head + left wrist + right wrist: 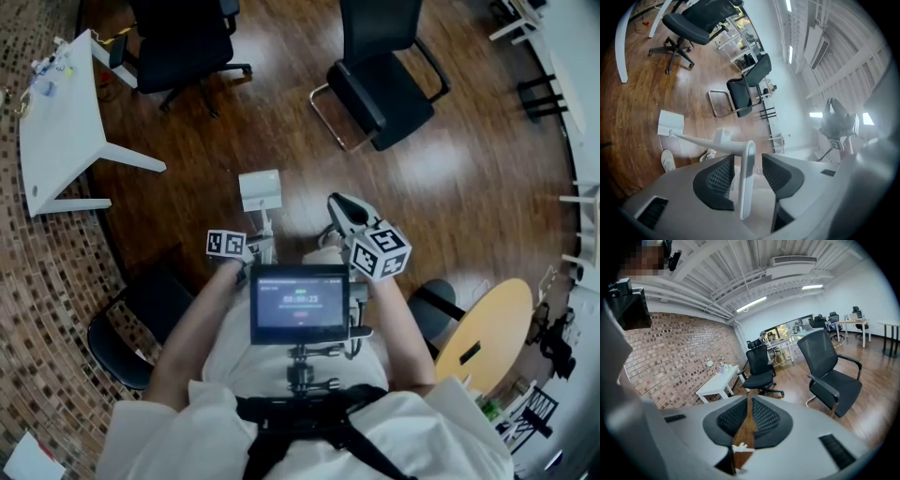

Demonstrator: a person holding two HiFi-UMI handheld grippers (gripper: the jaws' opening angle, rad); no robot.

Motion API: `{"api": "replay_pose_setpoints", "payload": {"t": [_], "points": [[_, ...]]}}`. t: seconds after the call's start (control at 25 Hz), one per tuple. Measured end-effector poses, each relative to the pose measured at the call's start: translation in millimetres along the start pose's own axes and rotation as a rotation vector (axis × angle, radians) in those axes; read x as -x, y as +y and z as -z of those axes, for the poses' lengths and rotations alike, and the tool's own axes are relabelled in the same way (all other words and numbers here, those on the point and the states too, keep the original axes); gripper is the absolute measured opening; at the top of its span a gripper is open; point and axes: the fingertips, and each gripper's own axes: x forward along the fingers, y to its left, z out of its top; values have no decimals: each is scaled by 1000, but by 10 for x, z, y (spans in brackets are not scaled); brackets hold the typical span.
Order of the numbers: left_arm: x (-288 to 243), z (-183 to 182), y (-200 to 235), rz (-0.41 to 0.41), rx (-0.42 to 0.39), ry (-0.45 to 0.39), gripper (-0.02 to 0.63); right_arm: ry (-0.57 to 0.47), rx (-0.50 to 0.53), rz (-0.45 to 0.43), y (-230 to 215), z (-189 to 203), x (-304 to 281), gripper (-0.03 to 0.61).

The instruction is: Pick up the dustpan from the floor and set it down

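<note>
Your left gripper has its jaws apart, and the white handle stands loosely between them. Your right gripper is closed on nothing. Beyond them, the dustpan sits on the wooden floor by your shoe. A black chair stands farther off.

Worn: white short-sleeved shirt; black chest harness bearing screen. Both left gripper and right gripper: grey shells, black ribbed pads, black-and-white marker cubes.
</note>
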Motion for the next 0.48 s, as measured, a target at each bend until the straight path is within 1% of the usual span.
{"api": "replay_pose_setpoints", "payload": {"t": [0.08,0.16,0.28,0.4,0.48], "points": [[-41,92,35,-15,4,42,183,-2,-5,1,-5,19,-7,44],[-45,133,66,-24,6,63,204,-4,-11,3,-6,46,-12,45],[2,129,111,-43,5,76,220,-8,-15,2,-7,65,-12,44],[93,119,147,-63,3,89,267,-15,-21,1,-40,111,-1,44],[194,53,183,-77,-1,63,270,-24,-24,-5,-35,108,1,44]]}}
